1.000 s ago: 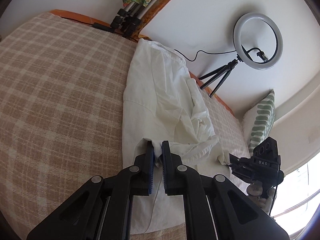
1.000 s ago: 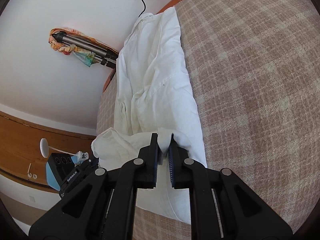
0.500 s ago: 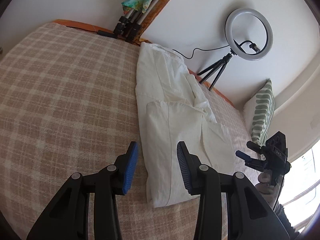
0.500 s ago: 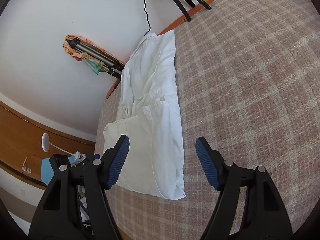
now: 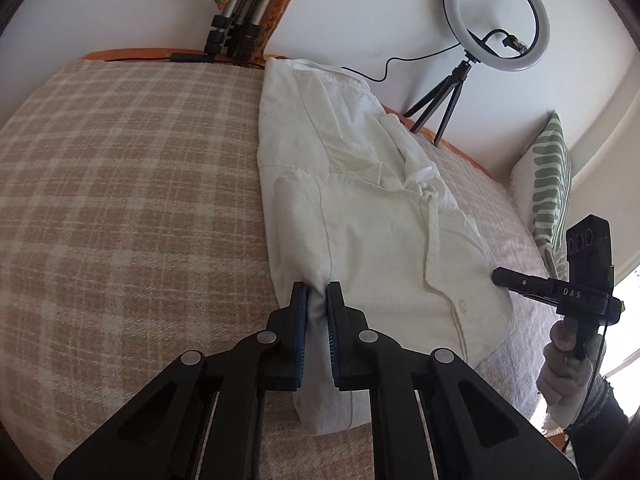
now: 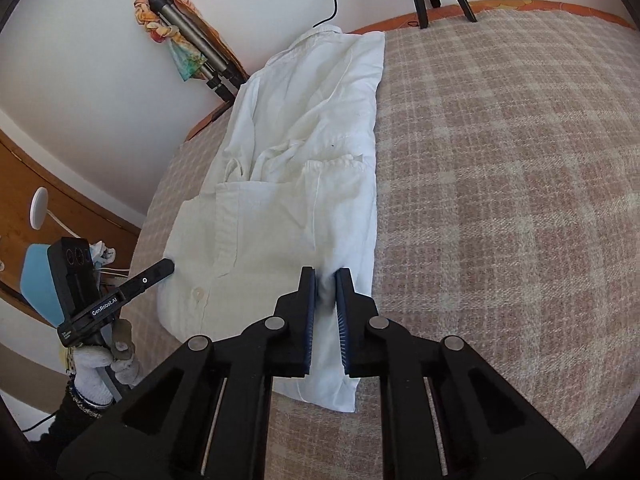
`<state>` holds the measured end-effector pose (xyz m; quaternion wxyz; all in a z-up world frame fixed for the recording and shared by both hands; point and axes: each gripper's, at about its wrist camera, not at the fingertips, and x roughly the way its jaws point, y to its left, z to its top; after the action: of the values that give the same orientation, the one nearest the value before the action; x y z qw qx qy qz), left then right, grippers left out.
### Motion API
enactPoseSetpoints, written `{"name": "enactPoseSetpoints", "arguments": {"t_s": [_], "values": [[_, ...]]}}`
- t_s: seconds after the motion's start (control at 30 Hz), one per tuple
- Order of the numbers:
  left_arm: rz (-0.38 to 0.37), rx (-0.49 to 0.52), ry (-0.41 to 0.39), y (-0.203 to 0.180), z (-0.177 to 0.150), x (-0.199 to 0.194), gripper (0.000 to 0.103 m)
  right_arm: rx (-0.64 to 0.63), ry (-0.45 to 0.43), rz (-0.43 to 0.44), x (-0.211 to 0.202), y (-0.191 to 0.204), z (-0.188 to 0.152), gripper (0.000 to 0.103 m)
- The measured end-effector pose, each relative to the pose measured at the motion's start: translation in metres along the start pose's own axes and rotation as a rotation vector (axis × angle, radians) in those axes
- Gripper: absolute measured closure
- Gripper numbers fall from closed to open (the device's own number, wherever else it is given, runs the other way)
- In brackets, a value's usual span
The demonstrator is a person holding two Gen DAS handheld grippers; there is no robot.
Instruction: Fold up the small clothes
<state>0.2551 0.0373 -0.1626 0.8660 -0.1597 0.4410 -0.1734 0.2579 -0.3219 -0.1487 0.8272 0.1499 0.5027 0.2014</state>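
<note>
Both grippers, spread wide half a second ago, have closed on the near fold of the white shirt (image 5: 372,216). From the left wrist view, the left gripper (image 5: 316,300) pinches cloth between its blue pads (image 5: 301,320) close to the shirt's left edge. From the right wrist view, the right gripper (image 6: 325,286) has its jaws clamped on cloth near the shirt's right edge. The shirt lies lengthwise on the plaid bedspread (image 5: 132,200), its lower part doubled back over the body, its collar toward the far wall. Bare bedspread stretches wide on both sides of the garment. At the far edge stand a ring light (image 5: 496,16) on its tripod and a striped pillow (image 5: 546,184).
</note>
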Motion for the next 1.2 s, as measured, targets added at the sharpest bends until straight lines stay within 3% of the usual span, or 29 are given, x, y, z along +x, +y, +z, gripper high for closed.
{"name": "enactPoseSetpoints", "arguments": {"t_s": [0.1, 0.17, 0.27, 0.37, 0.47, 0.6, 0.67, 0.77, 0.87, 0.93, 1.13, 1.2], "values": [[0.031, 0.005, -0.039, -0.002, -0.001, -0.014, 0.078, -0.018, -0.036, -0.057, -0.012, -0.001, 0.002, 0.088], [0.065, 0.019, -0.087, -0.008, 0.0, -0.028, 0.078, -0.046, -0.087, -0.087, -0.025, 0.005, 0.003, 0.088], [0.03, 0.085, -0.134, -0.027, 0.004, -0.037, 0.078, -0.108, -0.117, -0.031, -0.035, 0.022, 0.001, 0.088], [0.007, 0.15, -0.128, -0.047, 0.01, -0.026, 0.078, -0.183, -0.091, -0.03, -0.022, 0.044, 0.002, 0.088], [0.011, 0.151, -0.093, -0.051, 0.013, -0.004, 0.078, -0.214, -0.046, -0.033, 0.0, 0.053, 0.004, 0.088], [0.064, 0.131, -0.031, -0.037, 0.01, 0.022, 0.078, -0.206, 0.014, -0.068, 0.025, 0.044, 0.006, 0.088], [0.067, 0.146, -0.031, -0.033, 0.008, 0.024, 0.078, -0.186, 0.055, -0.063, 0.035, 0.035, 0.008, 0.092], [0.071, 0.15, -0.045, -0.036, 0.011, 0.015, 0.078, -0.212, 0.1, -0.05, 0.031, 0.038, 0.014, 0.089], [0.071, 0.168, -0.096, -0.043, 0.014, 0.0, 0.078, -0.202, 0.048, 0.037, 0.008, 0.035, 0.032, 0.088], [0.06, 0.188, -0.109, -0.049, 0.016, -0.003, 0.078, -0.174, -0.002, 0.045, -0.002, 0.027, 0.05, 0.088], [0.011, 0.172, -0.088, -0.046, 0.024, 0.001, 0.078, -0.082, 0.015, 0.03, 0.031, -0.001, 0.1, 0.087], [0.016, 0.156, -0.095, -0.037, 0.036, 0.001, 0.078, -0.072, 0.023, -0.005, 0.045, -0.006, 0.115, 0.07]]}}
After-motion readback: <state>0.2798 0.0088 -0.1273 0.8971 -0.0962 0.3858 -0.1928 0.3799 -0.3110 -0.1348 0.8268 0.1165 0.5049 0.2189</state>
